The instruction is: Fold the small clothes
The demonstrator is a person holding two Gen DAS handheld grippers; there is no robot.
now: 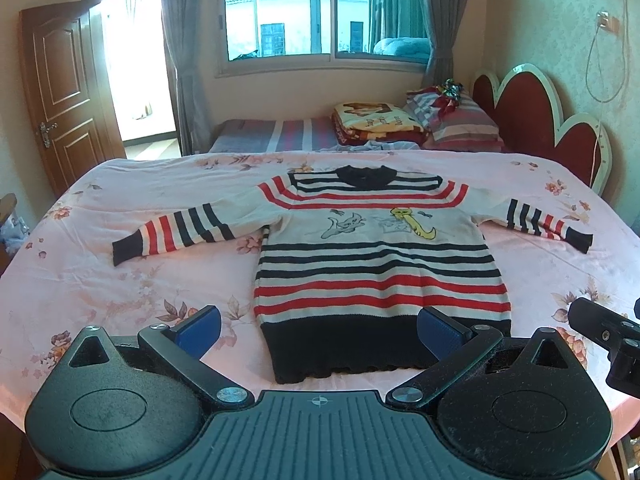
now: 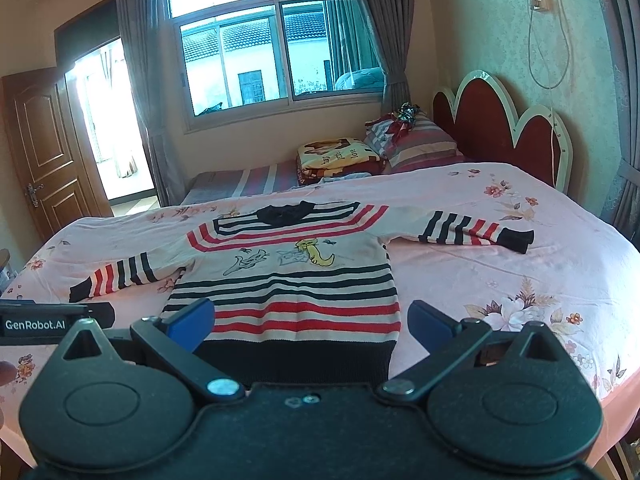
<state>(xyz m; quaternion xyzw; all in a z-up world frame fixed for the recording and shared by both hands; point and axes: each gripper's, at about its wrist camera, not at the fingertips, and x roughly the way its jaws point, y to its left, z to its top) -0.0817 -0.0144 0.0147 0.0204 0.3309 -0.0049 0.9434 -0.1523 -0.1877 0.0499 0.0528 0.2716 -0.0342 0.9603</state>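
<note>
Left wrist view first: a small striped sweater (image 1: 380, 256) lies flat on a pink sheet (image 1: 120, 280) with flowers on it. Both sleeves are spread out to the sides. The neck points away, toward the window (image 1: 324, 12), and the dark hem is closest to the camera. A cat and a mouse are drawn on the chest. The left gripper (image 1: 320, 330) has its two blue pads (image 1: 200, 330) far apart, and nothing is between them. It sits by the hem, with one pad over the sheet and the other over the dark band. I cannot tell if they touch the cloth. Part of the other tool shows at the right edge.

Right wrist view next: the same sweater (image 2: 288, 276) lies spread on the sheet (image 2: 520, 264). The right gripper (image 2: 310, 326) is spread wide too, and it holds nothing. Its pads (image 2: 190, 324) sit by the right corner of the hem. A brown door (image 2: 40, 148) stands at the left, and pillows (image 2: 416, 144) sit by the red headboard (image 2: 492, 120).
</note>
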